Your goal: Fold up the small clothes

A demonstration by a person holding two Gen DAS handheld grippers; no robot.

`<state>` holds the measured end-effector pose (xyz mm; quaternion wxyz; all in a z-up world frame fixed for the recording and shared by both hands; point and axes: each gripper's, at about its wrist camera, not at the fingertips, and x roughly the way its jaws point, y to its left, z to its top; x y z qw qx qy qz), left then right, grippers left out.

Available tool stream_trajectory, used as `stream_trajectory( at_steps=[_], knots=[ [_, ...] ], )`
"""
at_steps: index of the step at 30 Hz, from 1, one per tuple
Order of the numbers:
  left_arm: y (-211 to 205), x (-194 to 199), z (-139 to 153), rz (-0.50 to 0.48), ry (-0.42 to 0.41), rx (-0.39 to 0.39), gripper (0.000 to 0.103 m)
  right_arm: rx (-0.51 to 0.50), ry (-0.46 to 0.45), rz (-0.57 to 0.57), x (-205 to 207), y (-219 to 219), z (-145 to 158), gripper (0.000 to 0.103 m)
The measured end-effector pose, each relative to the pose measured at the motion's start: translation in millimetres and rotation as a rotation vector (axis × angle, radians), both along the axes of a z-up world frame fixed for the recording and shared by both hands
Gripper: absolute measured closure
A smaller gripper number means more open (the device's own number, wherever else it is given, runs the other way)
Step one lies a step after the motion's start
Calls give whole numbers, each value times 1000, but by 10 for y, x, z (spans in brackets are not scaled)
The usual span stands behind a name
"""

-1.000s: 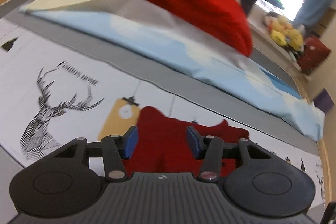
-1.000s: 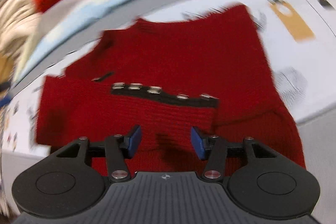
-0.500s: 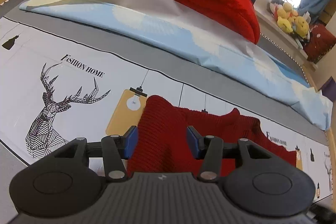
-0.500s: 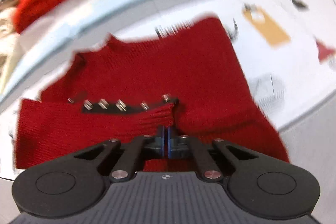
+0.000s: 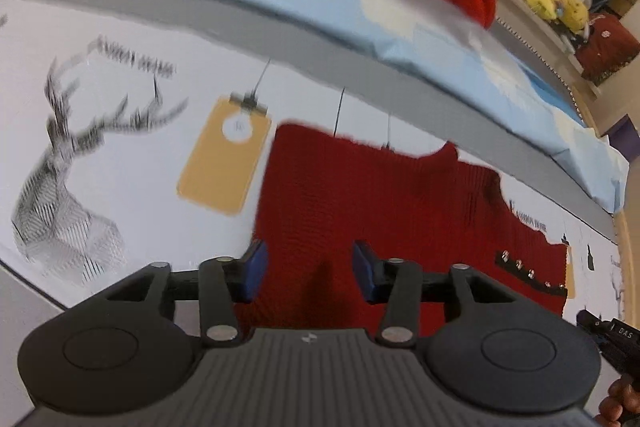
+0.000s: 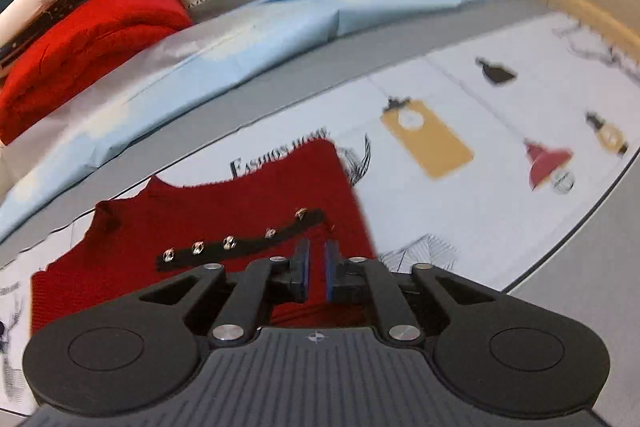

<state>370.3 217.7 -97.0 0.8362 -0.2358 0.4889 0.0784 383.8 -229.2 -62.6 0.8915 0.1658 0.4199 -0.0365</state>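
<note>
dark red knit sweater (image 5: 360, 203) with a black studded strip lies partly folded.

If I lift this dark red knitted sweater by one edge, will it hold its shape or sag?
Likely sags: the dark red knitted sweater lies limp and flat on the printed sheet. Its chunky knit probably grips well. The black studded strip may stiffen that sleeve slightly.

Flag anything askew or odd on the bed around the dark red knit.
The dark red knit lies crooked: its studded black strap runs diagonally and one flap is doubled over. That suits mid-folding. The folded blue sheet and stacked red blanket look tidy. Nothing spilled or damaged.
</note>
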Motion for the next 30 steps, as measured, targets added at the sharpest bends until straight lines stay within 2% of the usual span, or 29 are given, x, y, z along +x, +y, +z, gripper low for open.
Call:
stream_trajectory(
  at_steps=[1,3,5,8,10,14,16,19,23,27,30],
  knots=[
    [6,7,-89,-1,39,4,59,44,7,6,7,-23,-22,88],
    [1,15,-267,-11,121,29,63,116,37,14,14,-39,-94,71],
    [9,8,-370,-12,161,29,63,164,85,15,65,-37,-170,66],
    [22,-16,-288,1,121,26,63,208,153,-25,64,-48,-250,66],
    [-7,-20,-249,-20,96,38,63,213,166,-38,47,-48,-252,66],
    [-76,-15,-391,-60,180,108,60,190,136,-29,44,-35,-133,64],
    [-134,-58,-251,-64,148,138,61,180,124,-11,23,-40,-83,64],
    [-276,-167,27,-108,69,214,54,159,106,10,-29,-51,26,63],
    [-402,-398,360,-138,-11,266,52,107,57,41,-147,-65,249,62],
    [-511,-757,650,-137,-62,367,50,44,-61,55,-361,-89,610,62],
    [-577,-1146,861,-111,-83,388,50,-24,-172,65,-614,-109,931,62]
  ],
)
